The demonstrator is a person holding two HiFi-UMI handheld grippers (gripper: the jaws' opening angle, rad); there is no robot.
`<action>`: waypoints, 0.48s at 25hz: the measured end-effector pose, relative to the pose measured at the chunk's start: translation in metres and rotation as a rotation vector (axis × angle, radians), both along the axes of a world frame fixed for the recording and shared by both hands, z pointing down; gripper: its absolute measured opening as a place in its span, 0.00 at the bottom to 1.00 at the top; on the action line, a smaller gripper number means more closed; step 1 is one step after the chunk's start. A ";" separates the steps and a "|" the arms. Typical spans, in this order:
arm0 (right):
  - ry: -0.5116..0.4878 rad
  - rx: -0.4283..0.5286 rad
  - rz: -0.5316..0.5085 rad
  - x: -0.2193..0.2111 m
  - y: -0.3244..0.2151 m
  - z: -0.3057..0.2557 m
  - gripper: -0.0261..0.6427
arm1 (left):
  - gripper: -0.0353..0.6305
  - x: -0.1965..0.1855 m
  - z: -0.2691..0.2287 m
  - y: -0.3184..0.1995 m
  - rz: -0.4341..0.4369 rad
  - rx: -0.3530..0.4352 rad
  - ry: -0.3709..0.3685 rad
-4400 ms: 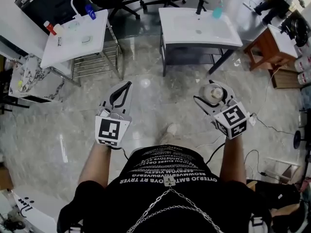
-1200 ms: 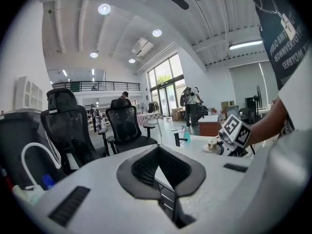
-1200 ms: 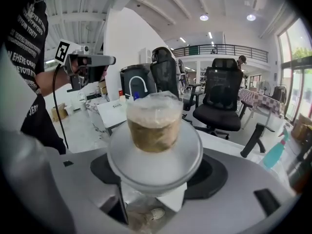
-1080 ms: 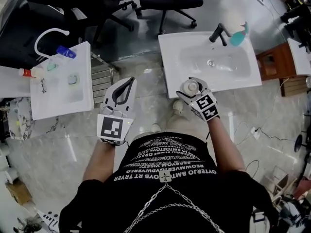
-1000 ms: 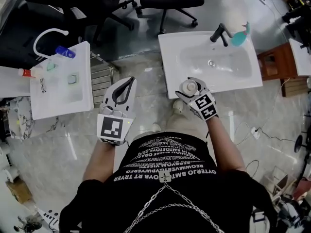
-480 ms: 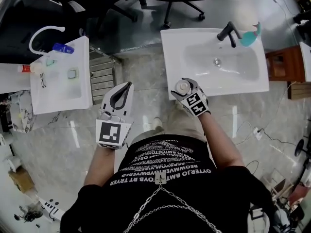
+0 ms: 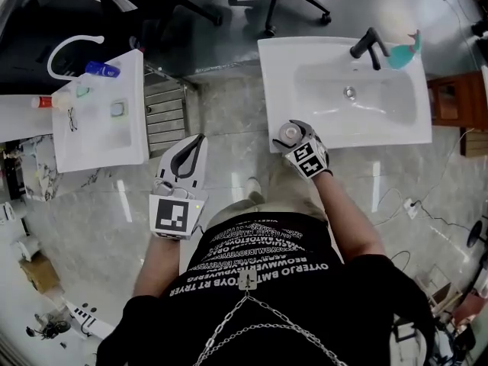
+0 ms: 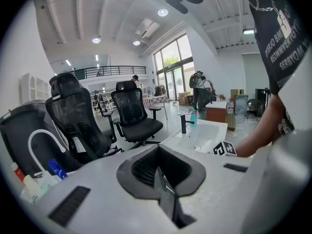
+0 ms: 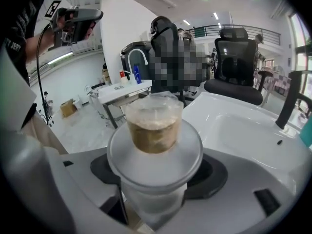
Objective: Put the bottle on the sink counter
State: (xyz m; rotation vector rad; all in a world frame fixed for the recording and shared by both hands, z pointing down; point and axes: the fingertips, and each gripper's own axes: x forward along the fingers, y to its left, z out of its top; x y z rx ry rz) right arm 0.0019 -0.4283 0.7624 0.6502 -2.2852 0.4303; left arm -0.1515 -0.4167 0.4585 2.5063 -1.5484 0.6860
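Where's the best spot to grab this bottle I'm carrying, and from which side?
Take the bottle by its clear body just under the wide round collar, coming in from the side, as the right claw does. It stands upright and the collar overhangs the jaws, so it likely cannot slip down through them. The top looks film-wrapped, a poorer hold.

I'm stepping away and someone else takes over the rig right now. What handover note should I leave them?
Left claw: shut, empty, held over the marble floor.
Right claw: shut on the translucent white plastic bottle, which is upright at the near left corner of the white sink counter.
Done: the bottle is gripped and at the counter's edge.
Left: set it on a flat part of the counter, open the claw, back away.
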 end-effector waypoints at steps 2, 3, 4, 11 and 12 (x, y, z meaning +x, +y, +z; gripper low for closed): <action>-0.001 0.019 -0.008 -0.002 0.000 0.001 0.54 | 0.06 -0.002 0.002 0.005 0.000 -0.011 -0.008; 0.000 0.034 -0.016 -0.004 0.000 0.000 0.54 | 0.06 -0.002 0.003 0.007 0.002 -0.015 -0.013; 0.004 0.050 -0.025 -0.004 0.000 0.000 0.54 | 0.06 -0.002 0.004 0.009 0.005 -0.016 -0.015; 0.020 0.079 -0.016 -0.005 0.002 -0.001 0.54 | 0.06 -0.003 -0.004 0.016 0.011 0.002 -0.013; 0.015 0.071 -0.011 -0.005 0.003 -0.001 0.55 | 0.06 -0.004 -0.006 0.017 0.010 0.007 -0.012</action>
